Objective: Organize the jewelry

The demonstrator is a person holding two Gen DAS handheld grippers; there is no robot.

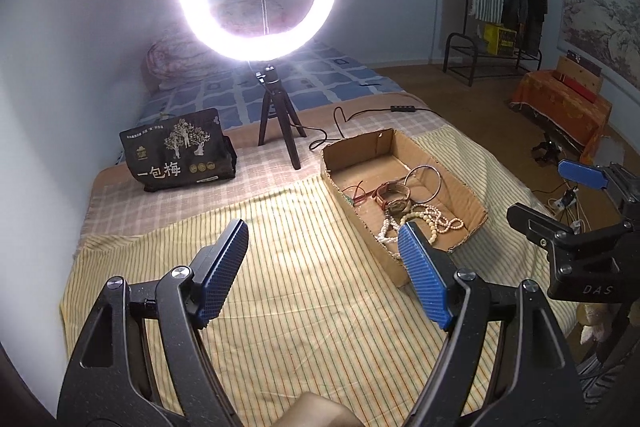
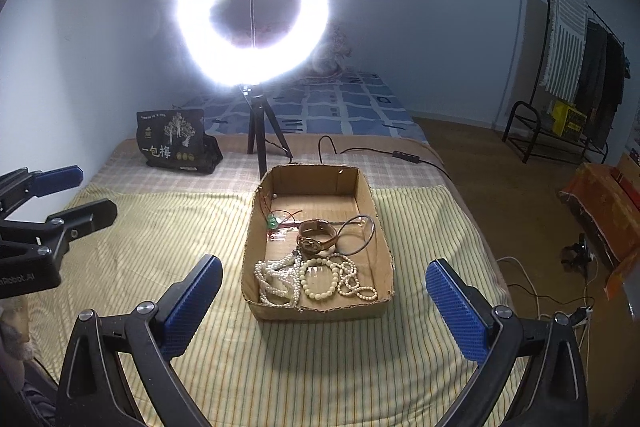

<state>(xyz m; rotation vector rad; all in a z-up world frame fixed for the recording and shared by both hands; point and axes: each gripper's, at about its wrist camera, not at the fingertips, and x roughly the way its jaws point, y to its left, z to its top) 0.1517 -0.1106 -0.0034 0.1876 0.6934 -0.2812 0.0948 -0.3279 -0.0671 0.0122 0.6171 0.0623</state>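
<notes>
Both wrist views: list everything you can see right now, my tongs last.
cardboard box: one, brown, open, on the striped cloth.
pearl strands: tangled, count unclear, white, box near end.
bead bracelet: one, cream, beside the pearls.
watch: one, gold-brown, box middle.
thin bangle: one, dark, leaning by the watch.
red cords: count unclear, box far-left corner.
ring light: one, lit, on tripod behind the box.
black bag: one, left of the tripod.
striped cloth: one, yellow, over the bed.
left tongs: open, empty.
right tongs: open, empty.
</notes>
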